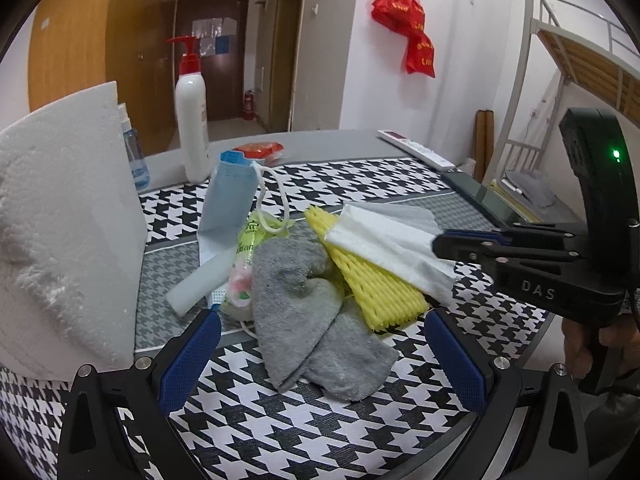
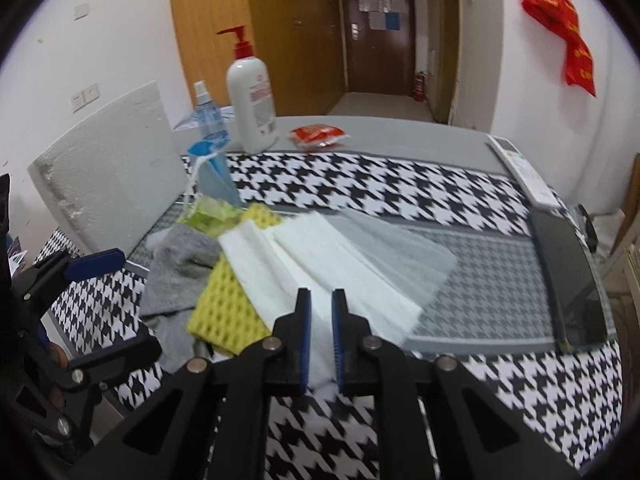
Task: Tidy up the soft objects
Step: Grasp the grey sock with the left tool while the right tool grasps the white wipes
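houndstooth cloth (image 2: 400, 184) | tissue (image 2: 320, 256) long axis diagonal | right gripper (image 2: 320, 320) jaws clamp it | left gripper (image 1: 320, 360) jaws apart

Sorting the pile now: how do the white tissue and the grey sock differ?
The white folded paper tissue is pinched by the right gripper; the grey fuzzy sock lies free. The tissue rests atop the yellow foam net; the sock lies beside it, crumpled, on the cloth. Both are soft.

Even indoor light, soft shadows, fisheye bending with dark corners, slight motion blur
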